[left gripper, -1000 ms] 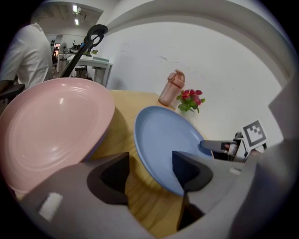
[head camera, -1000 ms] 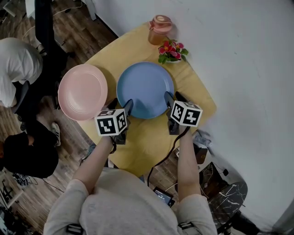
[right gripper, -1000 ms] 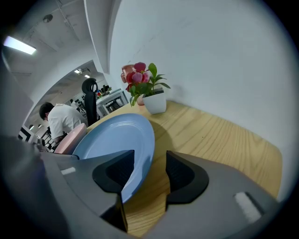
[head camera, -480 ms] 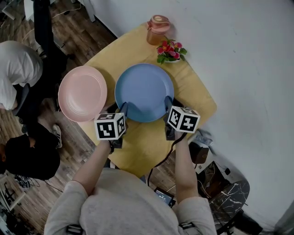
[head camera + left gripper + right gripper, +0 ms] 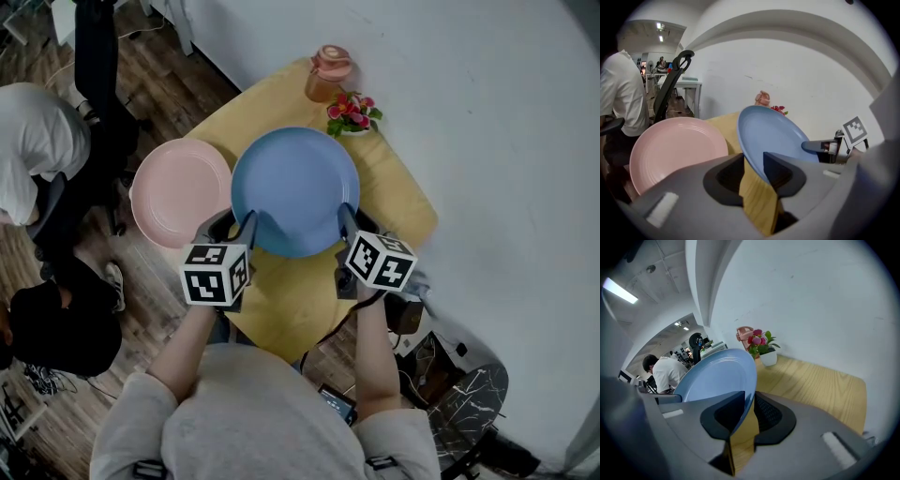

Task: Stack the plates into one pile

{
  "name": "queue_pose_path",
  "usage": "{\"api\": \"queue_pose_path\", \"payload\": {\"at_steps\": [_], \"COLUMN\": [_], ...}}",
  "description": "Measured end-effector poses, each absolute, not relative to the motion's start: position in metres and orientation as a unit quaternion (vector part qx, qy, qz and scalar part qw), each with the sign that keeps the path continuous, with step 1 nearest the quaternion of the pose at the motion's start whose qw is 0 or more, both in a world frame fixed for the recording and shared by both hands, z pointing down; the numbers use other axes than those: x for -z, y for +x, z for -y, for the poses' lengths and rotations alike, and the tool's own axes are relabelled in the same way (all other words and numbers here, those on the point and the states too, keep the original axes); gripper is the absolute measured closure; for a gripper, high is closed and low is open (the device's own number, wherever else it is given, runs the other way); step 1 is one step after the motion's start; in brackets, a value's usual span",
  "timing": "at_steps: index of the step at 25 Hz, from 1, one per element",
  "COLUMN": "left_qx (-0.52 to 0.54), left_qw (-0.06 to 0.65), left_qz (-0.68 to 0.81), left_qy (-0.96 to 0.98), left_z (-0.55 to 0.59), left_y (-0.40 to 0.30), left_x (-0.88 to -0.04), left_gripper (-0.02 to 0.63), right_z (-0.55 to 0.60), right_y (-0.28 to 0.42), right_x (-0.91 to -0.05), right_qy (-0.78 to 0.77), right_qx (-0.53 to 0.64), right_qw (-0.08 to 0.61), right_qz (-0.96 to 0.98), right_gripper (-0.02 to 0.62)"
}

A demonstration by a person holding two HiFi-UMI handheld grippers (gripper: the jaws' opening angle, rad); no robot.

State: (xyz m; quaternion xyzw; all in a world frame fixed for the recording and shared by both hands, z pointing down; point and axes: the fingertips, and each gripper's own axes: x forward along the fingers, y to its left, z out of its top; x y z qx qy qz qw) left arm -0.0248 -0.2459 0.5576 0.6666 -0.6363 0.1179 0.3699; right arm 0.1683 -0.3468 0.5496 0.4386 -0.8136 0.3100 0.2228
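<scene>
I see a yellow wooden table (image 5: 389,183) with rounded corners, its near end hidden behind my arms. The smooth, round blue plate (image 5: 294,187) is over the middle. The left gripper (image 5: 232,225) and right gripper (image 5: 354,220) have just closed on its near rim. It hides the right edge of the ring-ridged pink plate (image 5: 178,192). I can't tell whether the plates touch.

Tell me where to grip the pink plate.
Take the pink plate by its rim at the near-left edge, coming from the person's side. It lies flat, so only the thin rim can be pinched, and that edge seems to overhang the table, leaving room for a lower jaw.
</scene>
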Motion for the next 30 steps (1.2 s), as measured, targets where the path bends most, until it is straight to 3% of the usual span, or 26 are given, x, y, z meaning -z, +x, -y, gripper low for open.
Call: {"api": "queue_pose_path", "payload": {"at_steps": [17,30], "left_qx": [-0.07,-0.081], "left_qw": [0.349,0.371], "left_qz": [0.685,0.708], "left_qy": [0.636,0.595], "left_z": [0.174,0.125], "left_y": [-0.16,-0.239], "left_x": [-0.509,-0.526], "left_gripper": [0.436,0.437], "right_z": [0.29,0.254], "right_y": [0.026,-0.06], "right_x": [-0.492,-0.514], "right_qy": [0.408,0.374], "right_qx": [-0.262,-0.265], "right_qw": [0.209,0.244], "right_qz": [0.849,0.855], "right_gripper": [0.529,0.528]}}
